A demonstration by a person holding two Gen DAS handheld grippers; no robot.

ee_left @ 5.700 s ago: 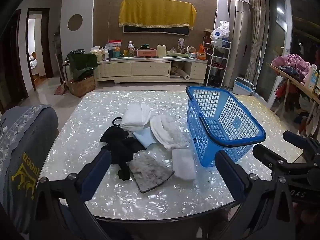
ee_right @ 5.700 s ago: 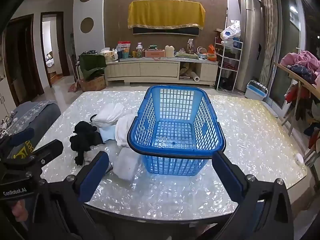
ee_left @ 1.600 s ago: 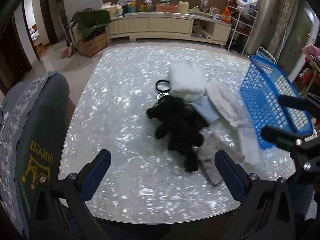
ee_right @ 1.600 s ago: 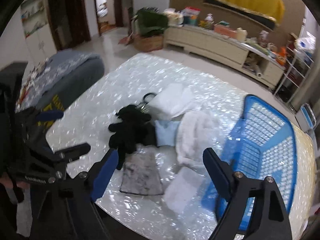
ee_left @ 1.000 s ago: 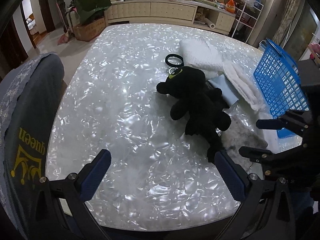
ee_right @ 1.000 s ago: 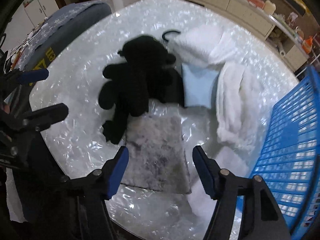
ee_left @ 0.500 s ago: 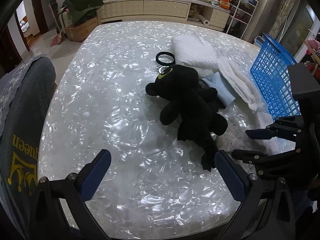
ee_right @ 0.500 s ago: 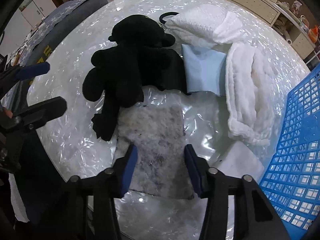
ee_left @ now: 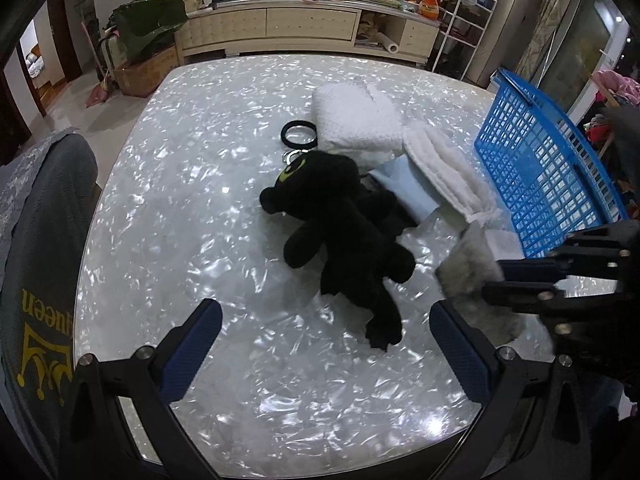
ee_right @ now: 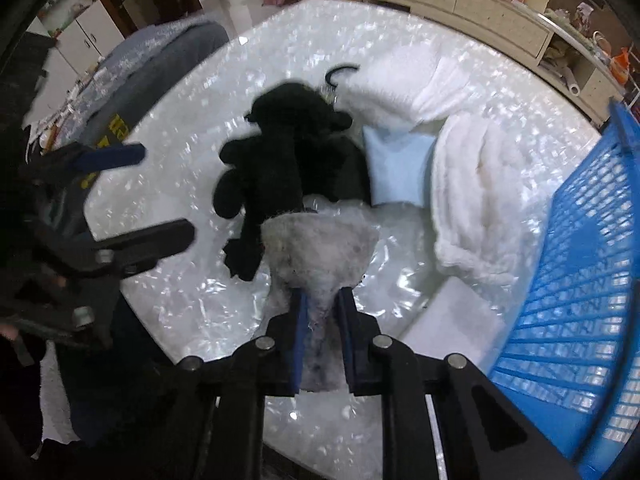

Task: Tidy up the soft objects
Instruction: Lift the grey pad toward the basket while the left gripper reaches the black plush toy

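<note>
Right wrist view shows the right gripper (ee_right: 322, 312), whose jaws have just been closing, pinching the grey fuzzy cloth (ee_right: 320, 252) at the table's near edge. Left gripper (ee_left: 326, 344) gapes empty. Basket (ee_right: 580, 280) looks empty; the black plush (ee_right: 280, 152), white towels and blue cloth remain.

Right gripper (ee_right: 322, 300) jaws just closed, pinching grey fuzzy cloth (ee_right: 320, 252); black plush toy (ee_right: 280, 152) upper left; blue basket (ee_right: 592, 280) at right.
</note>
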